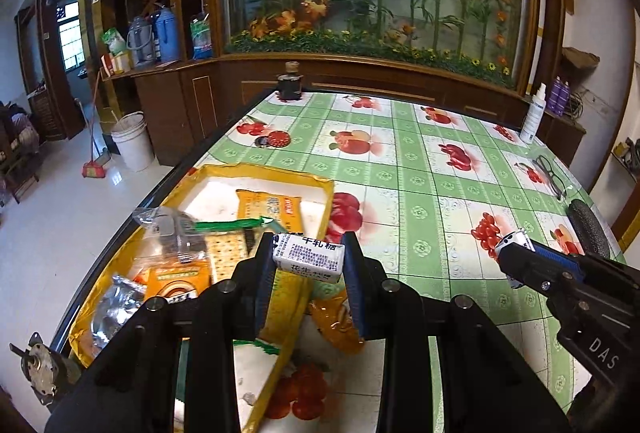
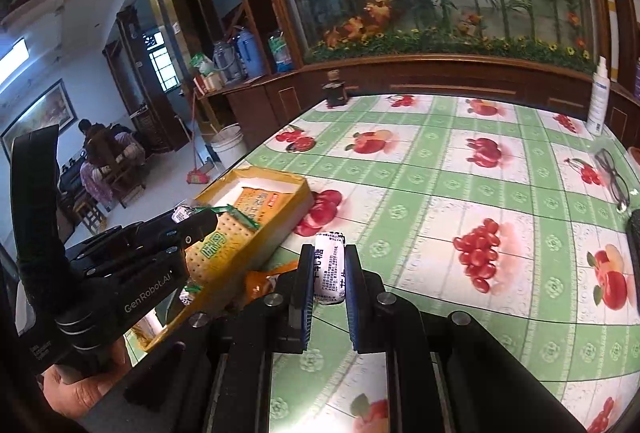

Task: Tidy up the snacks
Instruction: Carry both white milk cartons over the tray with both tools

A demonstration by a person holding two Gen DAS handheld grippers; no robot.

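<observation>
Black two-finger tongs fill the lower part of both views. Between the blue pads of the left gripper (image 1: 308, 261) a small white wrapped candy with black printed characters (image 1: 308, 256) is grasped by its two ends, lying crosswise between the fingers and lifted above the table. In the right wrist view the right gripper (image 2: 329, 267) is seen clenched on a second white wrapped candy with black print (image 2: 329, 265), which stands lengthwise between the narrow jaws, also clear of the tablecloth.

Under and beyond the left gripper a shallow yellow cardboard box with a white inside (image 1: 256, 171) is placed at the left edge of the table. Inside it several snacks are collected: an orange snack packet with a red label (image 1: 269, 208), a clear pack of square crackers with a green seal (image 1: 226, 251), a clear plastic bag with dark contents (image 1: 170, 229), an orange box with a round picture (image 1: 176, 279) and a crumpled silver foil bag (image 1: 114, 307). An orange-brown wrapper (image 1: 334, 325) lies on the table just beside the box.

The table is covered by a green and white checked oilcloth with red fruit pictures (image 1: 420, 209). At its far edge a dark bottle (image 1: 290, 81) is standing, at the right a white spray bottle (image 1: 533, 113), and near it black-framed glasses (image 1: 550, 173) are laid.
</observation>
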